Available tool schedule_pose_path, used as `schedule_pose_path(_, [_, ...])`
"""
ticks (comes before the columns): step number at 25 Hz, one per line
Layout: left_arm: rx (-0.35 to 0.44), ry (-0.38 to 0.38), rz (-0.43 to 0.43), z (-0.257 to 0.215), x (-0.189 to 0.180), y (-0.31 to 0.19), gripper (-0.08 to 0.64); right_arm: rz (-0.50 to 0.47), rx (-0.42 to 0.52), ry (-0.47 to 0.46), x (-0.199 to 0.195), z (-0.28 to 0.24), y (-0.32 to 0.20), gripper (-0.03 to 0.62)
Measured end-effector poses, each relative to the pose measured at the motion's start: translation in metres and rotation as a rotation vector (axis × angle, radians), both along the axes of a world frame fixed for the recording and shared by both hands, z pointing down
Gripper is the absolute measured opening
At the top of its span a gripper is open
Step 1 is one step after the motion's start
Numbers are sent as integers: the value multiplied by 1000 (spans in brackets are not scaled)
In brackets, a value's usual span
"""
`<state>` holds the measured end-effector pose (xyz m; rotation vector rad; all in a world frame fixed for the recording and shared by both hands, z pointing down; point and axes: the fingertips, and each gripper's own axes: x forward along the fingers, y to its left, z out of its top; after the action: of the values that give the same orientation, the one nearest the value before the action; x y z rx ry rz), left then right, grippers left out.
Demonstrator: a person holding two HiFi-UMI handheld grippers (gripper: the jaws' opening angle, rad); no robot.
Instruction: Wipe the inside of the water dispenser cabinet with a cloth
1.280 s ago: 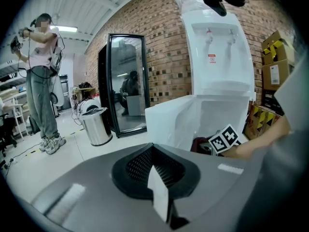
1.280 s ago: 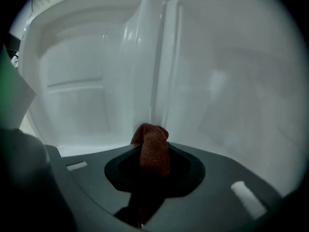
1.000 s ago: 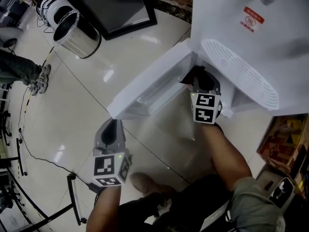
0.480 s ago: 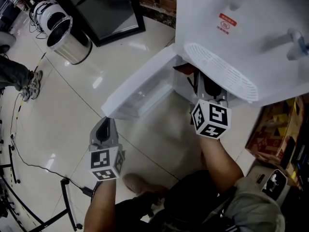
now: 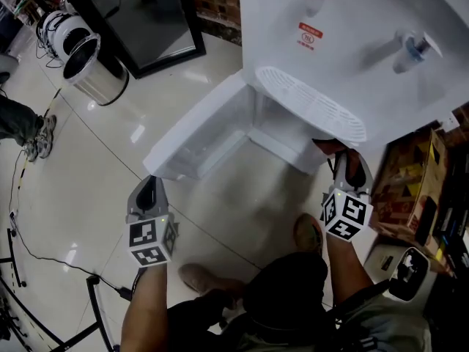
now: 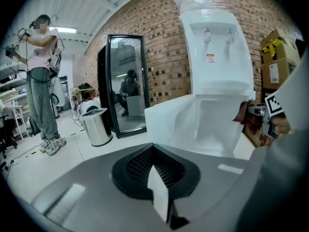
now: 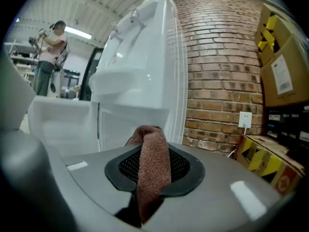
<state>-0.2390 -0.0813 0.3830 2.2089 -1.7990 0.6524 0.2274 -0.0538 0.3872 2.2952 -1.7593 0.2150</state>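
The white water dispenser (image 5: 352, 42) stands with its lower cabinet (image 5: 282, 134) open, the door (image 5: 198, 134) swung out to the left. In the head view my right gripper (image 5: 344, 160) is outside the cabinet, by its right front corner, shut on a reddish-brown cloth (image 5: 330, 147). In the right gripper view the cloth (image 7: 152, 163) sticks up folded between the jaws of that gripper (image 7: 149, 178), facing the dispenser's side (image 7: 145, 57). My left gripper (image 5: 149, 191) hangs over the floor left of the door, shut and holding nothing; its own view (image 6: 157, 173) looks into the cabinet (image 6: 215, 124).
A steel bin (image 5: 91, 64) and a black-framed glass cabinet (image 5: 146, 13) stand at the back left. Cardboard boxes (image 5: 410, 189) sit right of the dispenser against a brick wall with a socket (image 7: 245, 119). A person (image 6: 41, 81) stands far left; cables lie on the floor.
My right gripper has come out of the cabinet with the cloth and moved right and up, to the dispenser's right front corner. The left gripper has stayed put.
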Motion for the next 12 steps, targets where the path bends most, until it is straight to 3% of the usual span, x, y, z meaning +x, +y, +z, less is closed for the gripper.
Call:
schedule_pose_path(5, [-1, -6, -7, -1, 1, 0, -31, -60, -253, 66, -3, 97, -2, 94])
schedule_pose_path(12, [-1, 7, -13, 0, 2, -2, -31, -112, -562, 59, -11, 223, -13, 94])
